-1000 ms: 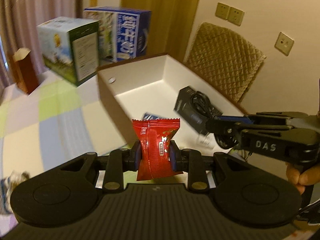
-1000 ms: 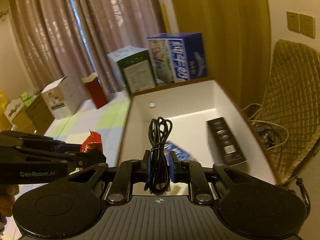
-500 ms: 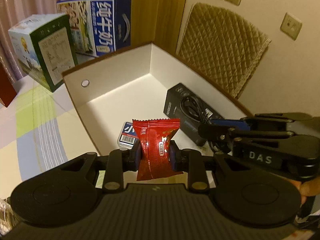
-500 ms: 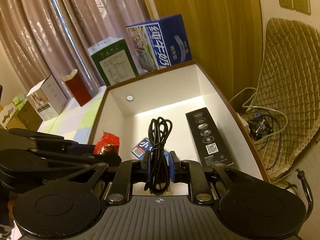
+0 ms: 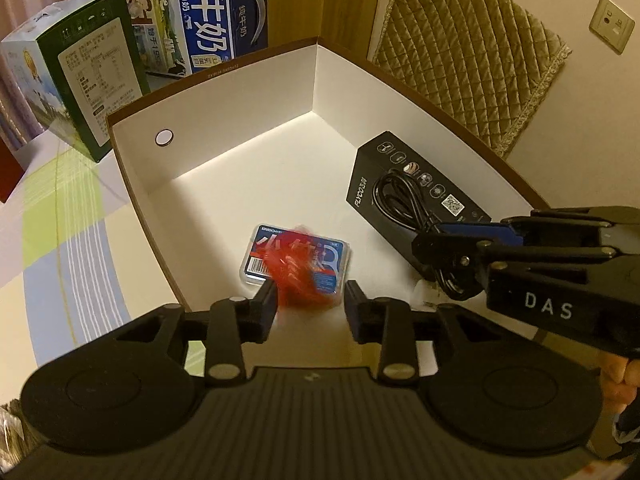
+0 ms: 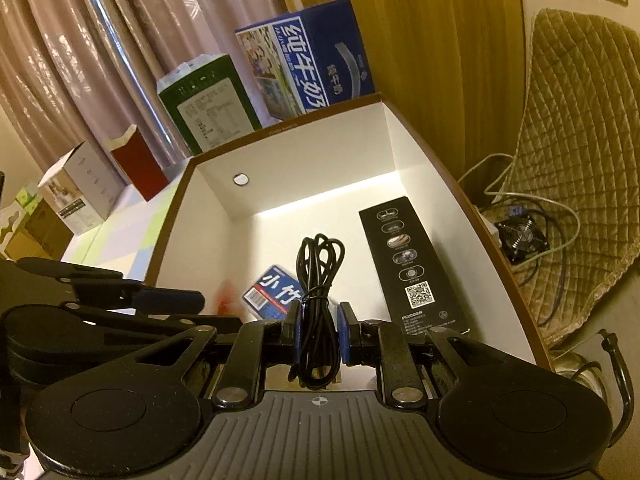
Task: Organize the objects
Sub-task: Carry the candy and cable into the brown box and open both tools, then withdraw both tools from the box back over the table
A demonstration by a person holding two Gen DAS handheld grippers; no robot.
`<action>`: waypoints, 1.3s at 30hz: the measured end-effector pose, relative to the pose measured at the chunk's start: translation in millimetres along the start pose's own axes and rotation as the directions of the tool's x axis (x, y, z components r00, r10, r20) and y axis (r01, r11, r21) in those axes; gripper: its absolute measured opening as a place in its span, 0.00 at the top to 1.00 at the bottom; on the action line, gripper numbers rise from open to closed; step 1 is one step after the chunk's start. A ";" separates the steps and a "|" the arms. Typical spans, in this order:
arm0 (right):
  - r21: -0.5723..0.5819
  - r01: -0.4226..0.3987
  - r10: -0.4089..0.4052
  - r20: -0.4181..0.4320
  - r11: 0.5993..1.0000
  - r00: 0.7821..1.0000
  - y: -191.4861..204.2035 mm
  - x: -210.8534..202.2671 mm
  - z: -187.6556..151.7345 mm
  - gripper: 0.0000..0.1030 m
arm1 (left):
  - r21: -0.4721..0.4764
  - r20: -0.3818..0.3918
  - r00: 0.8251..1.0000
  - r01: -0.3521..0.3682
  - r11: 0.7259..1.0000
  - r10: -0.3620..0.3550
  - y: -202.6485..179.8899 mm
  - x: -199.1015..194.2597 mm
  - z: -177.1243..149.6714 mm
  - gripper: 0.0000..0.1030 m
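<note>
- Left gripper point(image 5: 310, 304): jaws spread apart, nothing pinched. A red snack packet point(image 5: 298, 268), motion-blurred, sits in the gap between the blue pads, free of both and overlapping a blue-and-white card pack below it; whether it has reached the floor of the box cannot be told.
- Right gripper point(image 6: 319, 330): jaws pressed onto a coiled black cable point(image 6: 318, 280), which stands upright between the pads, loops at 12 o'clock and lower end hanging under the fingers. Seen from the left wrist view, this gripper point(image 5: 436, 240) enters from 3 o'clock with the cable point(image 5: 404, 200) held over a black box.
- Blue-and-white card pack point(image 5: 296, 258): flat on the box floor, just ahead of the left fingers; in the right wrist view it point(image 6: 270, 292) lies at 10 o'clock from the right pads, partly hidden by the cable.
- Black FLYCO product box point(image 6: 412, 264): flat on the floor along the right-hand wall, at 1 o'clock from the right gripper.
- White storage box point(image 5: 240, 108): open top, brown rim, round hole in the far wall; both grippers hover over its near edge.
- Beyond the far wall, 11 to 12 o'clock: blue milk carton point(image 6: 308, 64) and green carton point(image 6: 208, 108), side by side on a checked tablecloth point(image 5: 60, 208).
- Further at 9 to 10 o'clock in the right wrist view: red paper bag point(image 6: 138, 164), small white carton point(image 6: 78, 190).
- At 2 o'clock, outside the box: quilted cushion point(image 5: 468, 52) against the wall.
</note>
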State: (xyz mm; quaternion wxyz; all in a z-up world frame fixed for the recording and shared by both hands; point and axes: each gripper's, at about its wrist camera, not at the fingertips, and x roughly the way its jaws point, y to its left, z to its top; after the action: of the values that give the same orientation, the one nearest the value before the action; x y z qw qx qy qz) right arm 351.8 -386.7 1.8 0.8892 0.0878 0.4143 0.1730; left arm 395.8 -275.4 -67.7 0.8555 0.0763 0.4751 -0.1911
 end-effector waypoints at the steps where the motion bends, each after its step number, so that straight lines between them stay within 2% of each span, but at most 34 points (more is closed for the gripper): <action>1: 0.001 0.003 -0.003 -0.003 1.000 1.000 -0.3 1.6 0.6 0.86 | 0.000 0.000 1.000 0.000 1.000 0.000 0.7 0.4 0.3 0.67; 10: 0.014 0.030 -0.030 0.017 0.999 0.999 -1.0 6.9 5.1 0.86 | -0.004 -0.003 1.000 -0.005 1.000 0.005 5.5 2.6 2.3 0.64; 17: -0.001 0.008 -0.008 0.009 1.000 1.000 1.8 -0.8 5.3 0.85 | 0.001 0.009 1.000 -0.009 1.000 0.009 6.7 0.5 2.8 0.55; 21: 0.007 0.011 -0.011 -0.002 1.000 1.000 0.4 -6.9 1.8 0.80 | 0.007 0.019 1.000 -0.009 1.000 0.009 6.1 -3.5 2.3 0.52; 25: 0.002 0.021 -0.021 0.006 1.000 1.000 1.0 -16.7 -2.0 0.58 | 0.015 0.032 0.999 -0.006 1.000 0.006 5.8 -9.4 1.1 0.48; 29: -0.008 0.031 -0.031 0.012 0.999 0.999 2.5 -27.0 -5.5 0.45 | 0.017 0.039 0.999 -0.003 1.000 0.002 5.5 -15.4 -1.0 0.43; 31: -0.010 0.036 -0.036 0.018 0.999 0.999 3.4 -32.4 -7.6 0.30 | 0.016 0.044 0.999 -0.001 1.000 0.000 5.3 -19.1 -2.6 0.41; 32: -0.012 0.039 -0.039 0.023 0.999 0.999 4.0 -35.1 -8.5 0.25 | 0.014 0.048 0.999 0.002 1.000 -0.002 5.2 -21.8 -3.7 0.40; 33: -0.014 0.045 -0.044 0.030 0.999 0.999 4.9 -38.3 -9.7 0.16 | 0.012 0.052 0.999 0.004 1.000 -0.004 5.1 -24.1 -4.5 0.39; 34: -0.016 0.049 -0.048 0.037 0.999 0.998 5.9 -41.7 -11.1 0.09 | 0.010 0.056 0.998 0.004 1.000 -0.004 5.0 -27.4 -5.8 0.34; 35: -0.018 0.049 -0.048 0.040 0.999 0.998 6.9 -43.9 -12.1 0.06 | 0.008 0.062 0.998 0.001 1.000 -0.002 4.9 -30.9 -7.4 0.29; 37: -0.022 0.048 -0.047 0.040 0.999 0.998 8.8 -47.7 -14.0 0.05 | 0.006 0.078 0.997 -0.002 1.000 0.002 5.3 -38.4 -10.5 0.28; 39: -0.025 0.048 -0.047 0.042 0.999 0.998 10.8 -50.6 -15.7 0.03 | -0.004 0.083 0.997 -0.008 1.000 0.008 6.3 -44.7 -12.6 0.19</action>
State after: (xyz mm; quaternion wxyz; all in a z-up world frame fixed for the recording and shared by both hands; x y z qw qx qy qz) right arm 306.9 -395.8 30.7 0.9025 0.0698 0.3955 0.1555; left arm 367.2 -254.3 -37.1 0.8754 0.0687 0.4394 -0.1897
